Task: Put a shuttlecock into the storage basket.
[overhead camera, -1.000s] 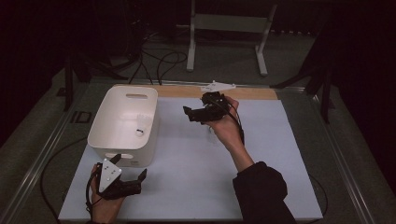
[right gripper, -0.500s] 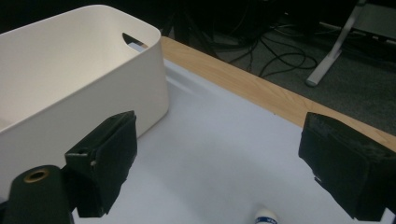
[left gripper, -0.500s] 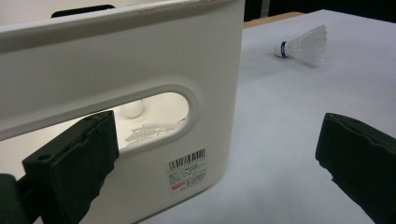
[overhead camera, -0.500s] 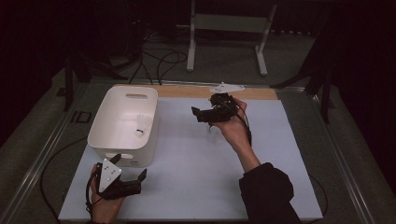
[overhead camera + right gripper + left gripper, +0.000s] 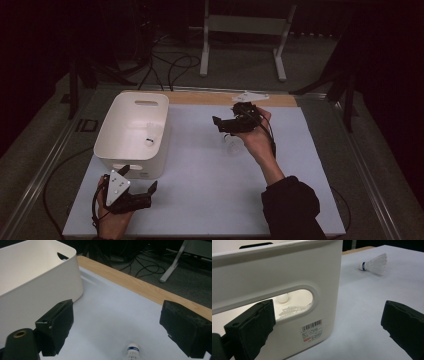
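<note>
A white shuttlecock (image 5: 232,145) with a blue band lies on the white table mat, just below my right gripper (image 5: 220,125), which hovers open above it. In the right gripper view the shuttlecock's cork (image 5: 132,351) sits at the bottom edge between the wide-apart jaws of the right gripper (image 5: 120,327). Another shuttlecock (image 5: 150,141) lies inside the white bin (image 5: 116,150). My left gripper (image 5: 140,178) rests open at the bin's near wall. In the left gripper view the left gripper (image 5: 327,325) faces the bin's handle slot (image 5: 294,302), with the loose shuttlecock (image 5: 374,263) farther off.
A wooden strip (image 5: 200,97) runs along the mat's far edge. Beyond it the floor holds cables (image 5: 170,65) and a metal stand (image 5: 240,30). Bare mat (image 5: 200,190) stretches between the two hands.
My right gripper has drifted a little to the right, away from the bin, staying open. The left gripper and the bin have not moved.
</note>
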The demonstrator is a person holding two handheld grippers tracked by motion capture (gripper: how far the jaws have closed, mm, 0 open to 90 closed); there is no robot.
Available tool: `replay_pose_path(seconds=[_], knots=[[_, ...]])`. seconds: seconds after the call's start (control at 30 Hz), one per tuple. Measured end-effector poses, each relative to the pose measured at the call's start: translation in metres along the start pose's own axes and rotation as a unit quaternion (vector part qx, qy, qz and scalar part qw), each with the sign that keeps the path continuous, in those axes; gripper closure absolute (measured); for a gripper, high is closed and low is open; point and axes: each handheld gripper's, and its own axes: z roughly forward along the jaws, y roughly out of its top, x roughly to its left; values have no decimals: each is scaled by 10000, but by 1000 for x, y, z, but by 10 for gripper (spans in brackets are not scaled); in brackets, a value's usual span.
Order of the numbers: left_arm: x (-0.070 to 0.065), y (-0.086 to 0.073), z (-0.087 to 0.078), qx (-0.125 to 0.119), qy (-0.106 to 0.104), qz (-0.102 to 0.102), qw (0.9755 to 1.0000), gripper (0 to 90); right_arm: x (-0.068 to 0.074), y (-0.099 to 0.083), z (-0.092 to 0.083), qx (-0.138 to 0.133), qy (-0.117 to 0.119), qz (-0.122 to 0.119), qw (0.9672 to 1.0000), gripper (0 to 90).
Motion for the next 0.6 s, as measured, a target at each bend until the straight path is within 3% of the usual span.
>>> replay_pose_path(seconds=[0.13,0.6], knots=[[0,0,0,2,-2,0,10000,1,-1,-2,-1,12,-169,-111,9998,127],[0,0,0,-1,4,0,10000,1,-9,-16,-2,146,-239,-134,9995,127]])
